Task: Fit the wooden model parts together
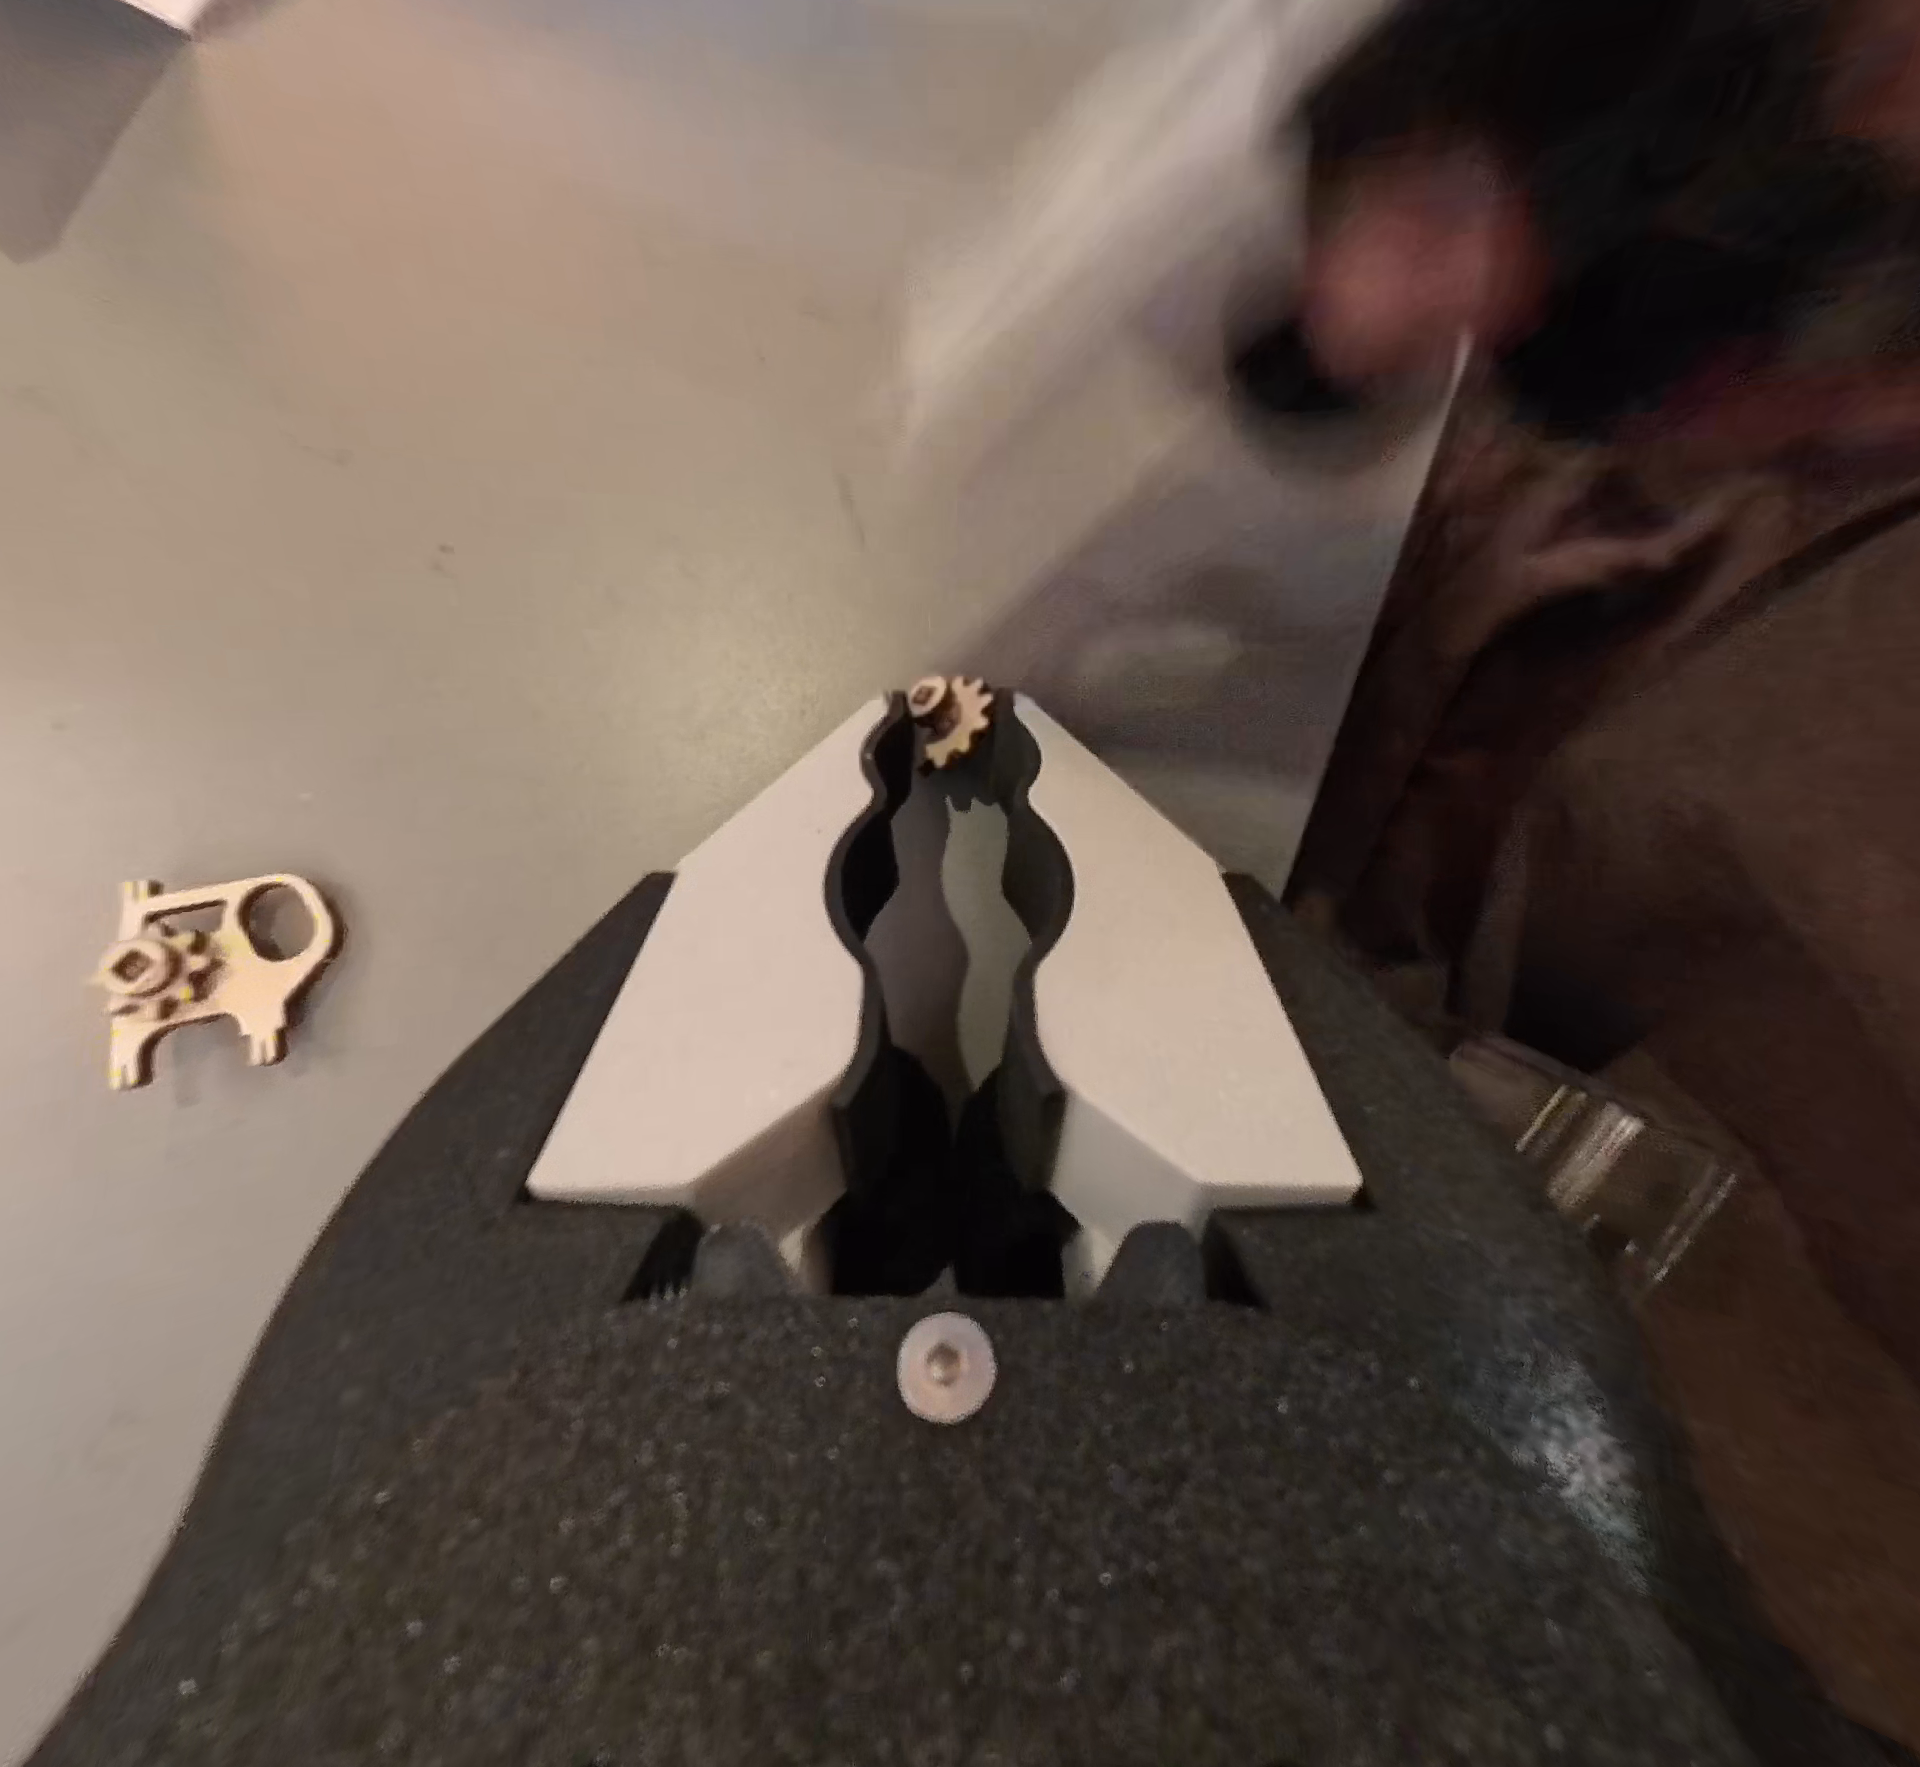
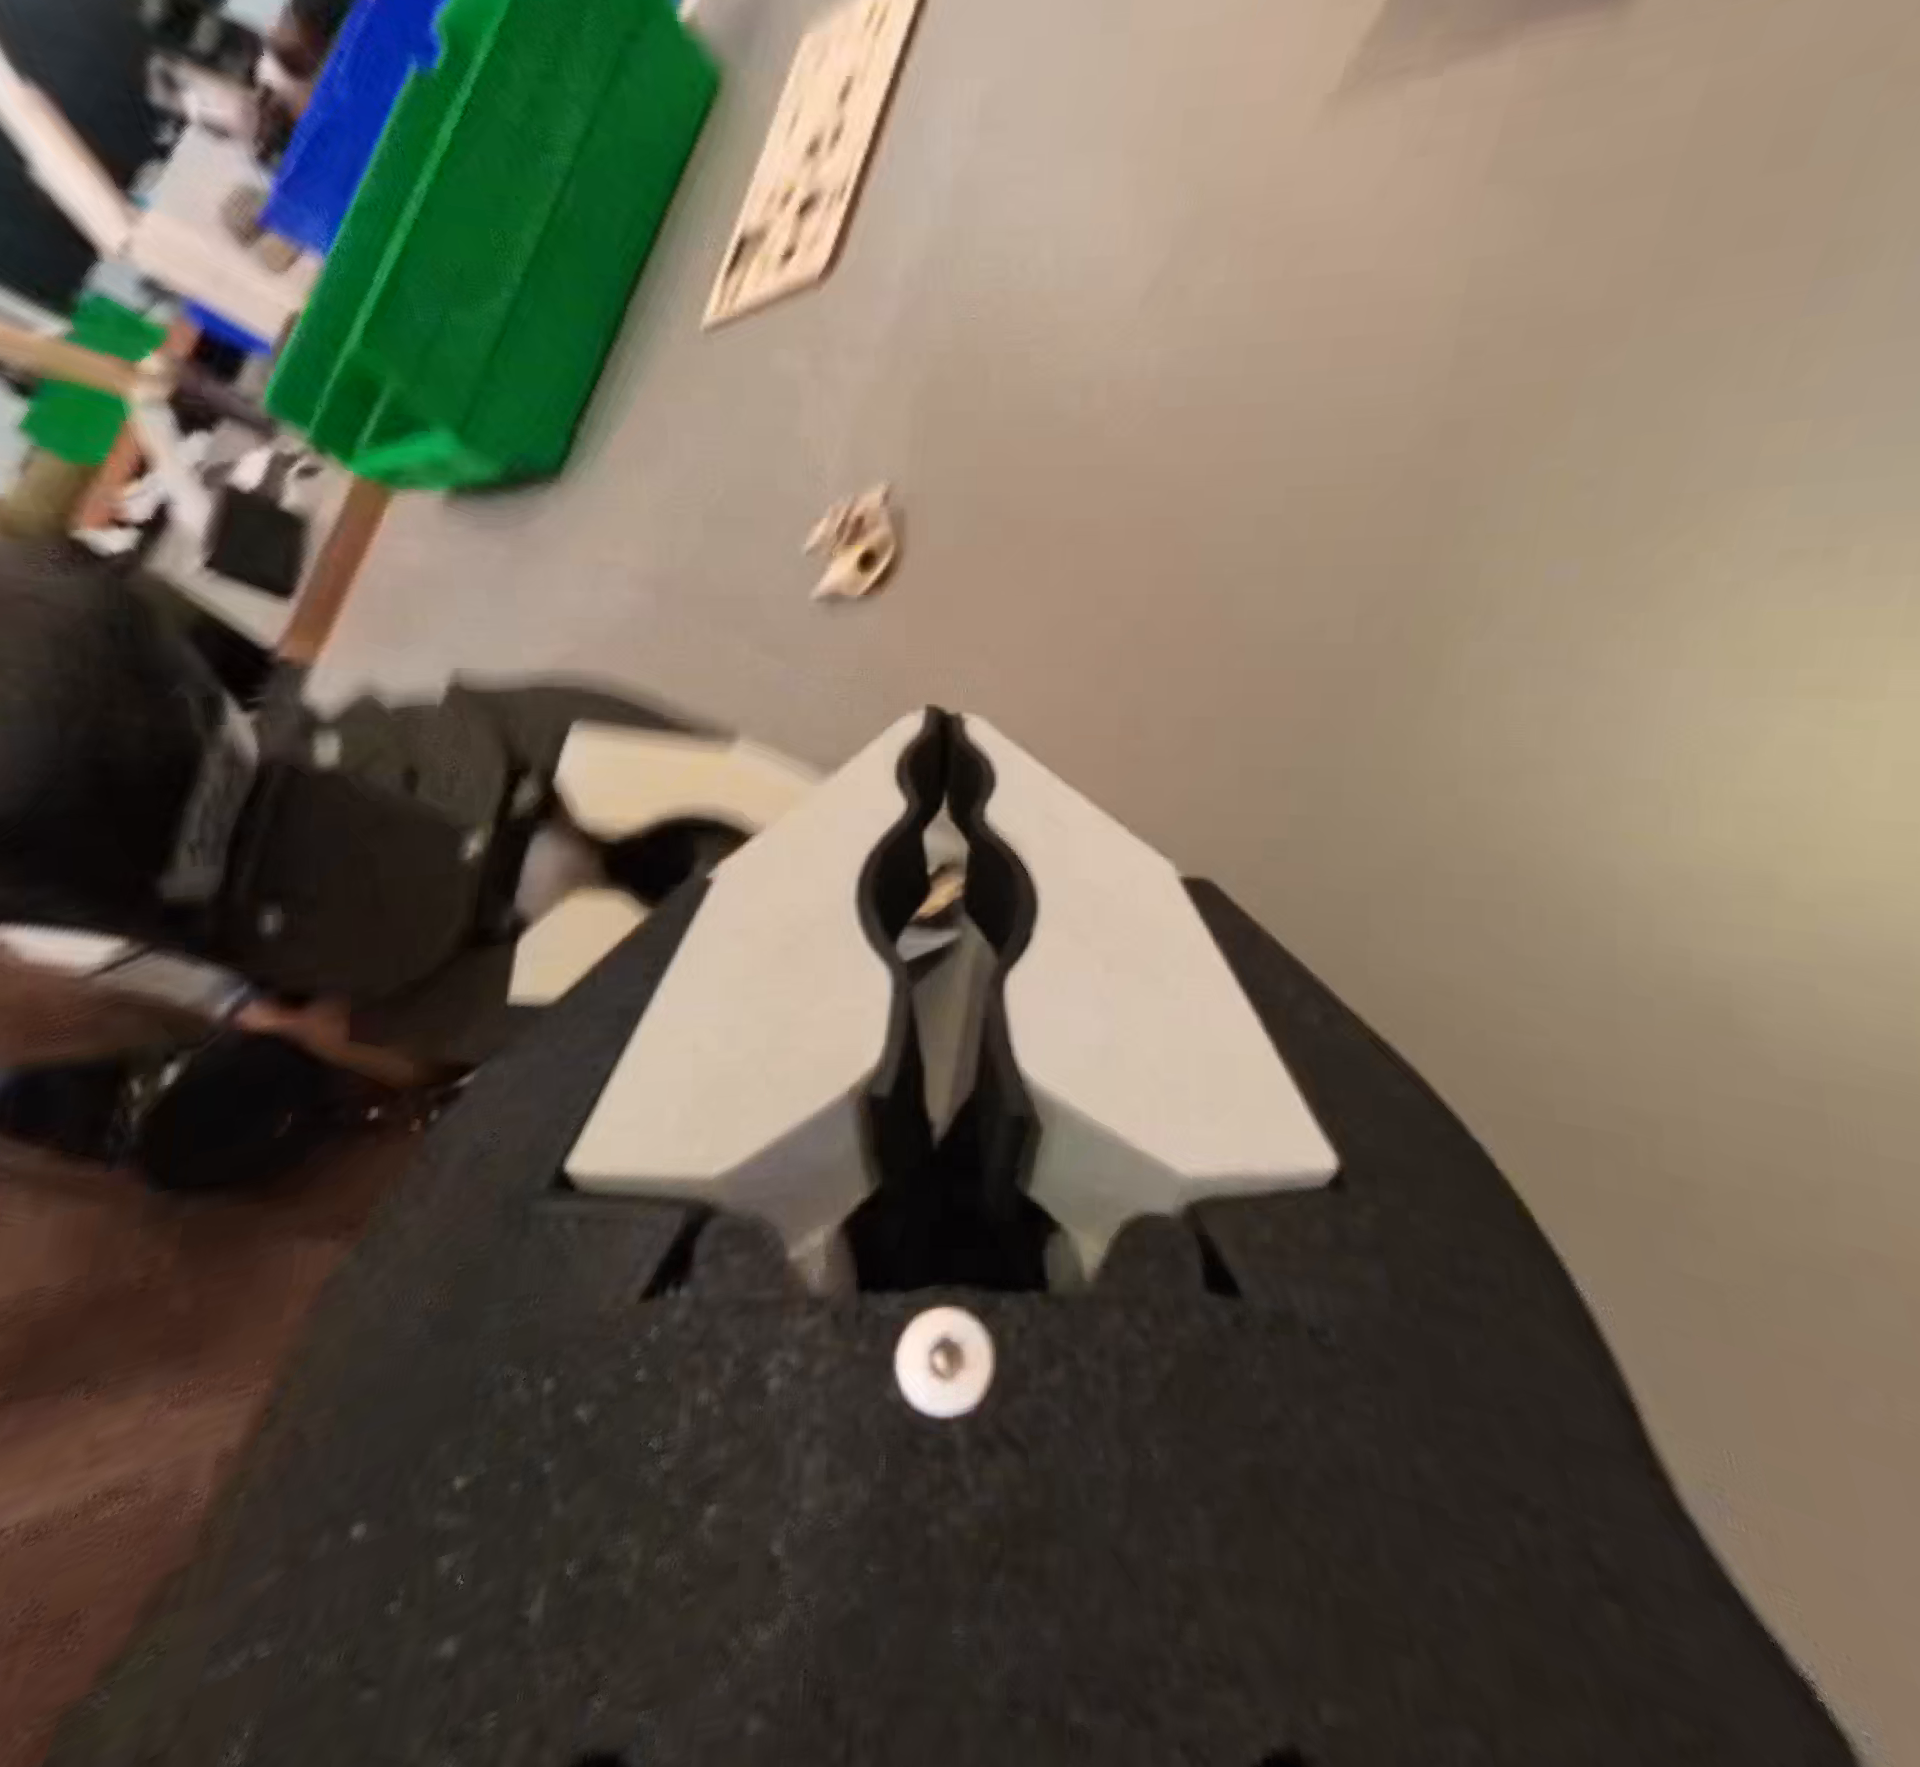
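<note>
My left gripper (image 1: 951, 707) is shut on a small wooden gear (image 1: 952, 738), pinched at its fingertips above the grey table. A flat wooden model part with a gear fitted on it (image 1: 213, 974) lies on the table to the left, apart from the gripper. My right gripper (image 2: 940, 728) is shut, its tips touching and nothing visible between them. A tan speck (image 2: 940, 902) shows through the gap lower down; I cannot tell what it is. The same flat part (image 2: 857, 548) lies beyond the right gripper. The left gripper (image 2: 623, 803) shows blurred at its left.
A wooden cut-out sheet (image 2: 826, 128) lies farther back on the table (image 2: 1351, 470). A green bin (image 2: 488, 200) and a blue bin (image 2: 364, 86) stand at the table's far left edge. A person's brown clothing (image 1: 1714, 990) fills the right of the left wrist view.
</note>
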The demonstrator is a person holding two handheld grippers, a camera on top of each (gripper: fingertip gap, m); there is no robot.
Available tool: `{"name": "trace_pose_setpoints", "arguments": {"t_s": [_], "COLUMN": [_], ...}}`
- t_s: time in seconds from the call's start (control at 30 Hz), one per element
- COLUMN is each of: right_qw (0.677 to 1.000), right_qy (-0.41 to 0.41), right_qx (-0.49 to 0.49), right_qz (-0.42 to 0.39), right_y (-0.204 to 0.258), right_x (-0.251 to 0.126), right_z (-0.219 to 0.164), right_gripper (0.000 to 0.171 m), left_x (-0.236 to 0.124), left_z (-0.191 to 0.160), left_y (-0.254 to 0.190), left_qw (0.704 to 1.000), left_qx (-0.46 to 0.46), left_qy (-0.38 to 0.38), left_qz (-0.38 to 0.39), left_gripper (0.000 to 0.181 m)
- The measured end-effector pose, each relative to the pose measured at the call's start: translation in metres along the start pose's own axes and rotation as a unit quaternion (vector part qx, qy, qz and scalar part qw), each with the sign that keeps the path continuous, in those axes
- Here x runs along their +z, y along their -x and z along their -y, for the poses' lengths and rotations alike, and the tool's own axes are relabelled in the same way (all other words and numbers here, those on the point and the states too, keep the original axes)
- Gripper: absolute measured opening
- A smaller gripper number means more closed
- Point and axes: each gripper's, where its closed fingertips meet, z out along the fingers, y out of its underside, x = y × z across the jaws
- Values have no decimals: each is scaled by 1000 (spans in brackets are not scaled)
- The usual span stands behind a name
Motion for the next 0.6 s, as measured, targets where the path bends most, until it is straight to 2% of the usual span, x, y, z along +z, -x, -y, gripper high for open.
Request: {"name": "trace_pose_setpoints", "arguments": {"t_s": [0.07, 0.1, 0.17, 0.23, 0.3, 0.37, 0.43, 0.53, 0.6], "right_qw": [994, 992, 992, 989, 978, 967, 943, 913, 902], "right_qy": [-88, -60, 92, 110, 165, 167, 164, 125, 105], "right_qx": [-51, -98, -89, -102, -125, -171, -258, -339, -366], "right_qz": [-51, -48, 2, -10, 11, 86, 129, 189, 202], "right_y": [-24, -20, -13, -18, -17, 2, 10, 29, 42], "right_x": [-42, -42, -17, -10, -5, -4, -7, -12, -12], "right_z": [72, 74, 20, 5, -15, -21, -28, -32, -30], "right_gripper": [0, 0, 0, 0, 0, 5, 22, 30, 33], "left_x": [-1, -1, 0, -1, -3, -9, -22, -40, -54], "left_z": [0, 0, 1, 1, 1, 11, 27, 46, 57], "left_y": [-1, -1, -1, -1, -4, -13, -12, -3, -1], "left_qw": [1000, 1000, 1000, 1000, 1000, 997, 984, 944, 920], "left_qx": [7, 6, 5, 10, 20, -8, -90, -207, -240], "left_qy": [0, -1, -1, -1, -2, -29, -76, -127, -155], "left_qz": [3, 1, -6, -5, -11, -69, -133, -222, -270], "left_gripper": [15, 15, 15, 15, 14, 14, 14, 14, 14]}}
